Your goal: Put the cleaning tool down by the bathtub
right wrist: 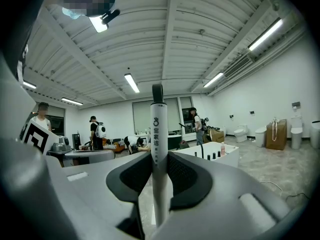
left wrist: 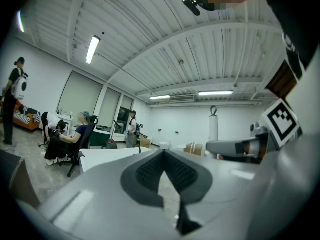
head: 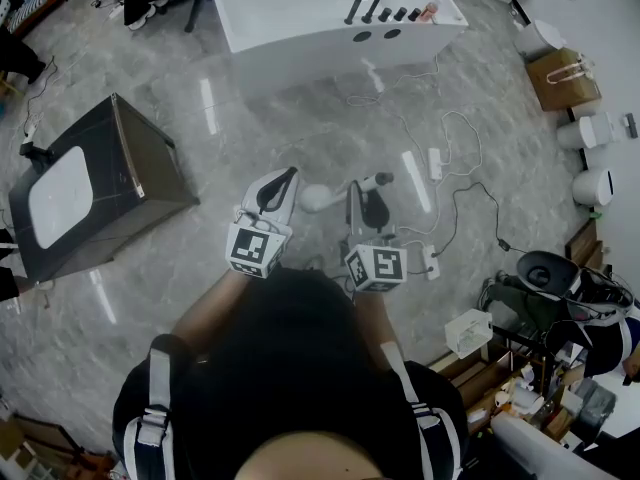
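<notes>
The cleaning tool (right wrist: 158,134) is a white handle with a dark loop on top. It stands upright between the pads of my right gripper (right wrist: 159,156), which is shut on it. In the head view the tool (head: 372,180) sticks out of the right gripper (head: 366,190), with its white round end (head: 315,198) to the left. My left gripper (head: 288,178) is beside it, shut and holding nothing (left wrist: 164,154). The white bathtub (head: 330,13) stands far ahead on the grey floor, and also shows as the bathtub (right wrist: 212,155) with dark taps.
A dark cabinet (head: 95,183) with a white top stands to the left. Cables and a power strip (head: 437,163) lie on the floor ahead right. A paper bag (head: 563,76) and white toilets (head: 590,133) line the right side. People (left wrist: 70,139) sit at desks beyond.
</notes>
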Demonstrator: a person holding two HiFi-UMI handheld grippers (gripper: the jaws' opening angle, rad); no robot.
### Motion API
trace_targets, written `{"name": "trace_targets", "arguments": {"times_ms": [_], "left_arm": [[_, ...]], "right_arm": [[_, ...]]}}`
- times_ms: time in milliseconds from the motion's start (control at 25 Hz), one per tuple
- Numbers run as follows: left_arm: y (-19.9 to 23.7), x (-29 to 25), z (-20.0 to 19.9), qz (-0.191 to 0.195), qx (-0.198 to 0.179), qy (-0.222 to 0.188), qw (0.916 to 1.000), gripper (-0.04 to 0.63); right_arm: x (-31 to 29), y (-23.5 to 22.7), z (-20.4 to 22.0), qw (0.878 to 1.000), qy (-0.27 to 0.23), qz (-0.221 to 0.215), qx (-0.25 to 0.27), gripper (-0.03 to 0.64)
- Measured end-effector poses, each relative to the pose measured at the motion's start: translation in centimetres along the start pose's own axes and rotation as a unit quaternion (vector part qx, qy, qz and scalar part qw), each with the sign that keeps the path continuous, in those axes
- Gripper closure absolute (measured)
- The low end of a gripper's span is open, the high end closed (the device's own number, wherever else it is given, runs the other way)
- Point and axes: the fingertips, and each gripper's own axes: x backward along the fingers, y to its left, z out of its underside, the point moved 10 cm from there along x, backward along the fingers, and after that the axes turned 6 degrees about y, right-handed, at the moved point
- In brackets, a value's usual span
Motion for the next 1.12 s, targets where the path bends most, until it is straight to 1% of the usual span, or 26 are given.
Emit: {"name": "trace_targets", "arguments": {"times_ms": [160,280,560,840,1120], "left_arm": [[1.8,0.4,0.1,0.008,0.004,0.000,1.0000,0.586],[2.9,0.5,0.0,0.017,0.002,-0.007,0.9998,0.586],[4.6,-0.2,0.3,0.027,0.007,0.000,0.9996,0.586],[5.6,-3.7,0.6,0.021,0.009,0.004,0.9997,0.586],[5.8,-9.7,-0.1,0.016,0.009,0.013,0.9997,0.586]], "right_arm": [[-0.6,1.4,0.3,1.000,-0.001,0.011,0.004,0.518],[-1.4,2.1,0.4,1.000,-0.003,0.019,0.007,0.518],[-3.0,2.2,-0.1,0.999,-0.002,0.032,0.009,0.518],[-6.3,-0.3,-0.5,0.999,-0.005,0.036,0.012,0.518],[-10.5,-4.9,-1.8,0.999,0.002,0.032,0.010,0.518]]}}
